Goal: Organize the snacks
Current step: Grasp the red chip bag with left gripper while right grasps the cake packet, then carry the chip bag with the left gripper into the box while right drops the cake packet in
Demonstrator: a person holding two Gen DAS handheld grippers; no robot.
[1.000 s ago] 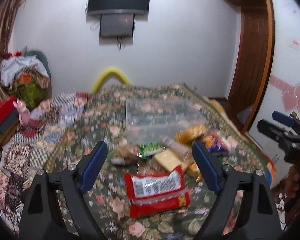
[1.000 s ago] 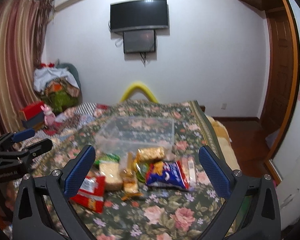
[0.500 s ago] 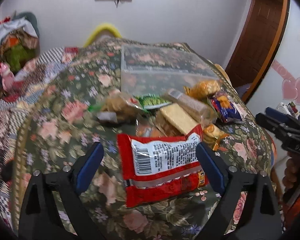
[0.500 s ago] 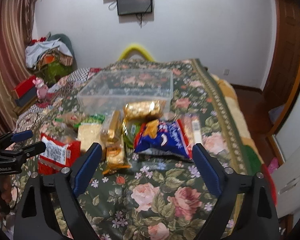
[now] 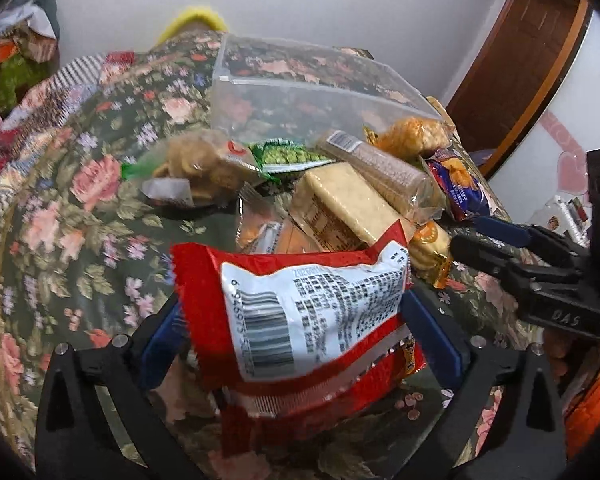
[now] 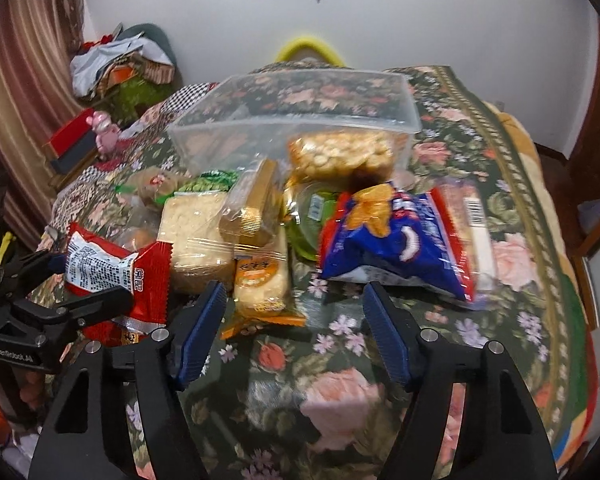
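A pile of snacks lies on a floral bedspread in front of a clear plastic bin (image 5: 300, 92) (image 6: 300, 120). My left gripper (image 5: 296, 332) straddles a red snack bag (image 5: 300, 312) (image 6: 112, 268); its blue pads sit at both sides of the bag, which looks lifted at its front. My right gripper (image 6: 292, 320) is open above the bedspread, just short of an orange biscuit pack (image 6: 260, 280), with a blue chip bag (image 6: 396, 240) to its right. It holds nothing.
The pile also holds a pale cracker block (image 5: 340, 204), a long biscuit sleeve (image 5: 376, 164), a green pea bag (image 5: 288, 156) and a golden puffs bag (image 6: 340, 152). A door (image 5: 520, 60) is on the right; clothes and boxes (image 6: 112, 68) lie at the left.
Both grippers dropped and moved forward to the snack pile. The left gripper came around the red bag and narrowed on it. The right gripper narrowed somewhat.
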